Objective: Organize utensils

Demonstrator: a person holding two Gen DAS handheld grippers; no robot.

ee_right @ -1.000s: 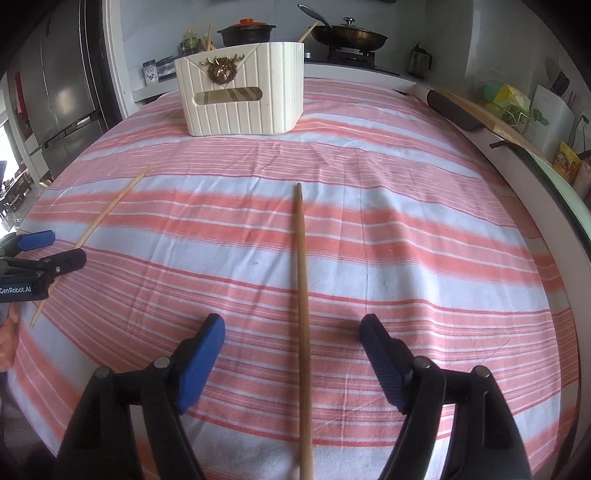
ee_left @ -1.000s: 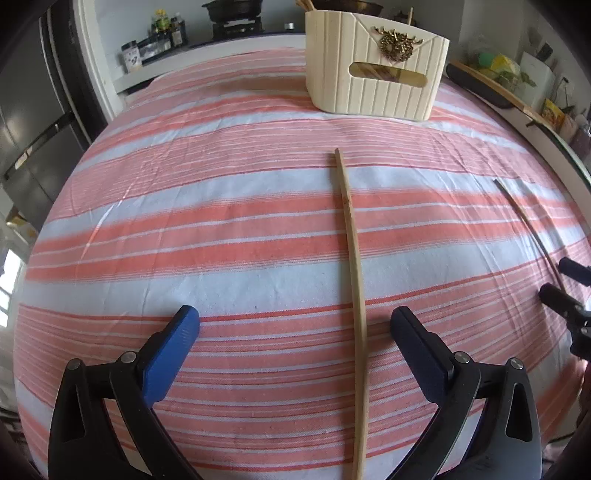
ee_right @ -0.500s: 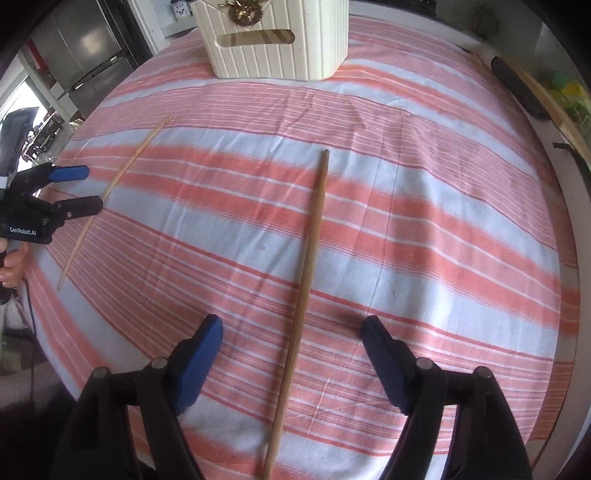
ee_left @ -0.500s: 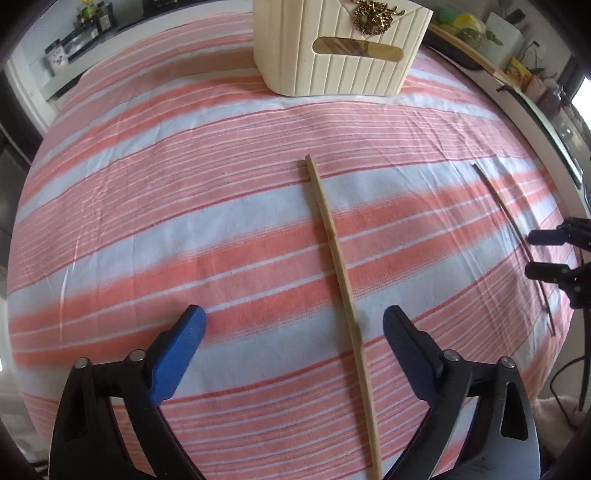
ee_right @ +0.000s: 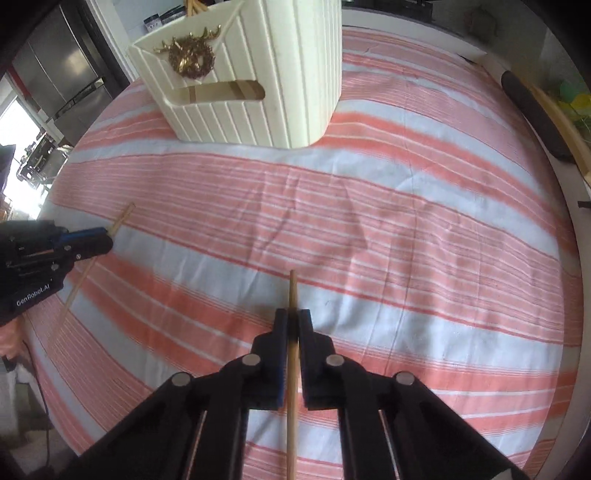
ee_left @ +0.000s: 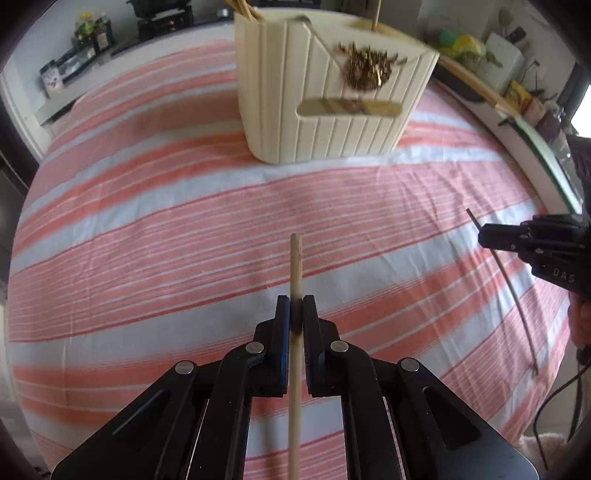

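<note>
The left gripper (ee_left: 296, 314) is clamped on a light wooden chopstick (ee_left: 295, 266), its blue-padded fingers (ee_left: 283, 321) having just closed, with the stick pinched between them. The chopstick runs toward 12 o'clock from the fingers, its blunt end standing clear above the striped cloth (ee_left: 147, 229) that covers the table. In the left wrist view the cream ribbed utensil basket (ee_left: 332, 122) sits on the cloth at 12 o'clock, well apart from the stick's end, with a gold ornament (ee_left: 365, 70) on its front and more wooden sticks (ee_left: 243, 9) poking from its top left corner.

The right gripper (ee_right: 291, 325) has likewise just closed its fingers (ee_right: 281, 332) onto a second chopstick (ee_right: 293, 291), which points to 12 o'clock with a narrower end. In the right wrist view the same basket (ee_right: 258, 110) stands at 11 o'clock, far from that end, its handle slot facing the camera.

Each gripper shows in the other's view: the right one at 3 o'clock (ee_left: 484, 236) holding its stick, which looks dark there, and the left one at 9 o'clock (ee_right: 107, 240) holding its stick. A person's hand (ee_left: 581, 325) is partly visible at the right edge behind the right gripper. Jars and cookware line the counter beyond the table at 11 o'clock (ee_left: 88, 33).
</note>
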